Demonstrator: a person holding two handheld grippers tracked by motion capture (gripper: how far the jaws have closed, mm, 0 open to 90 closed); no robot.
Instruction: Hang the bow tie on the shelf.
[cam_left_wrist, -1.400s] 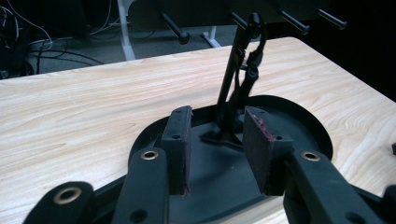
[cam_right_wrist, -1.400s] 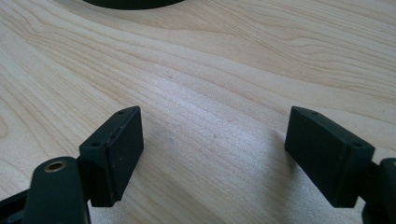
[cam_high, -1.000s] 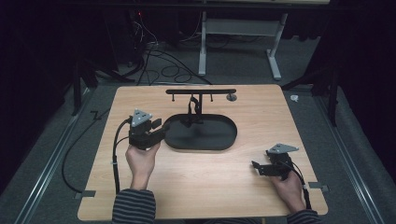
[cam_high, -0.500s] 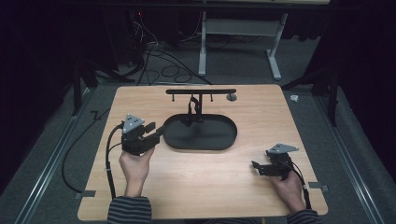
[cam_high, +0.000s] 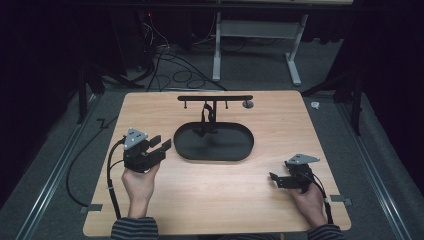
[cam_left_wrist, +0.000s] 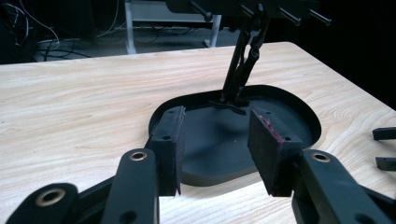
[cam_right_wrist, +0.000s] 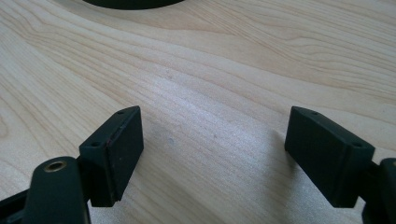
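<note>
Both grippers empty above the wooden worktop (cam_high: 200, 200).
Left gripper (cam_high: 161, 145) parted, just beside black oval tray (cam_high: 235, 150) mid-worktop; right gripper (cam_high: 274, 178) spread wide near the right front corner.

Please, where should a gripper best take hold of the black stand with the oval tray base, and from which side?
Probably the thin upright post of the black stand: it is narrow enough for open jaws, rising clear at the tray's far edge. The left gripper could come from the left side, level with the table.

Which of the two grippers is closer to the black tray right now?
The left gripper: its open jaws sit just off the tray's left rim. The right gripper rests apart, near the table's front right.
</note>
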